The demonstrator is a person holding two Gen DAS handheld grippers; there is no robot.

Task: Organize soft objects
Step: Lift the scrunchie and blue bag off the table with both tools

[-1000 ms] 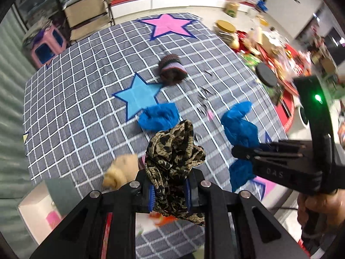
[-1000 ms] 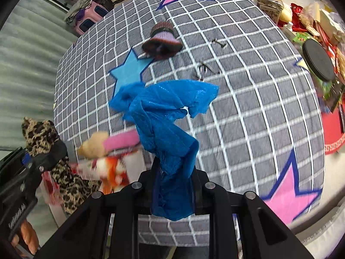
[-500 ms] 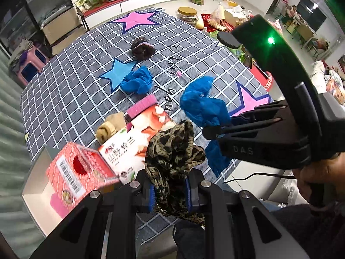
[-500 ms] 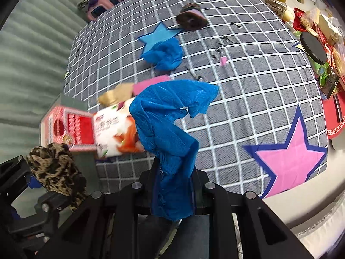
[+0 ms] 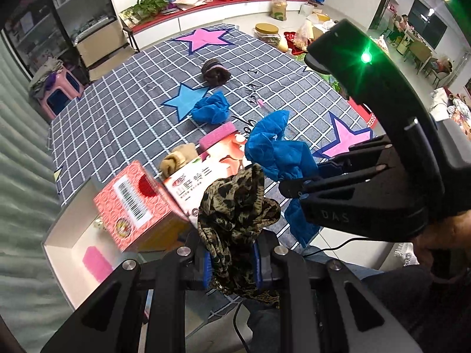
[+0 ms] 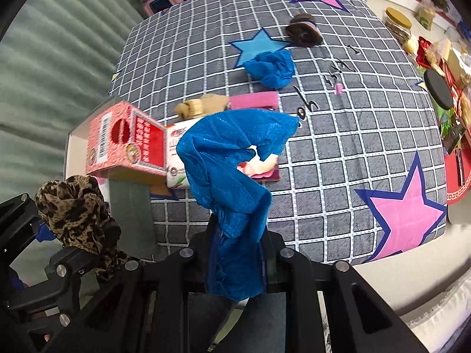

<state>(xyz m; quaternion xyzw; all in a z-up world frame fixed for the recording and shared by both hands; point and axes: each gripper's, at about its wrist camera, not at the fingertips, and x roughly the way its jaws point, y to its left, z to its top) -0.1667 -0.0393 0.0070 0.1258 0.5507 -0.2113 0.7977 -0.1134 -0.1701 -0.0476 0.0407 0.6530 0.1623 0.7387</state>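
Left wrist view: the left hand-held gripper (image 5: 232, 260) is squeezing a leopard-print cloth (image 5: 235, 206) tight between its blue pads, and the cloth is bunching up above them. Just to the right, the right hand-held gripper (image 5: 297, 189) is pinching a blue cloth (image 5: 276, 153), which is hanging in the air over the near edge of the table (image 5: 117, 117). A green light (image 5: 365, 57) is glowing on that gripper.

In the right wrist view, the blue cloth (image 6: 232, 158) is standing up from the clenched right hand-held gripper (image 6: 237, 260) and curling over at the top. The left hand-held gripper is showing at the lower left with the leopard-print cloth (image 6: 76, 206).

The table is wearing a grey checked cover with pink and blue stars. On it another blue cloth (image 6: 272, 66) is lying beside a blue star (image 6: 254, 45). A dark knitted hat (image 6: 303, 31) is sitting farther back. A tan soft thing (image 6: 200, 104) and a pink sponge (image 6: 254, 100) are lying side by side. A red box (image 6: 125, 139) is leaning over a white tray (image 5: 67, 235) at the table's near corner.
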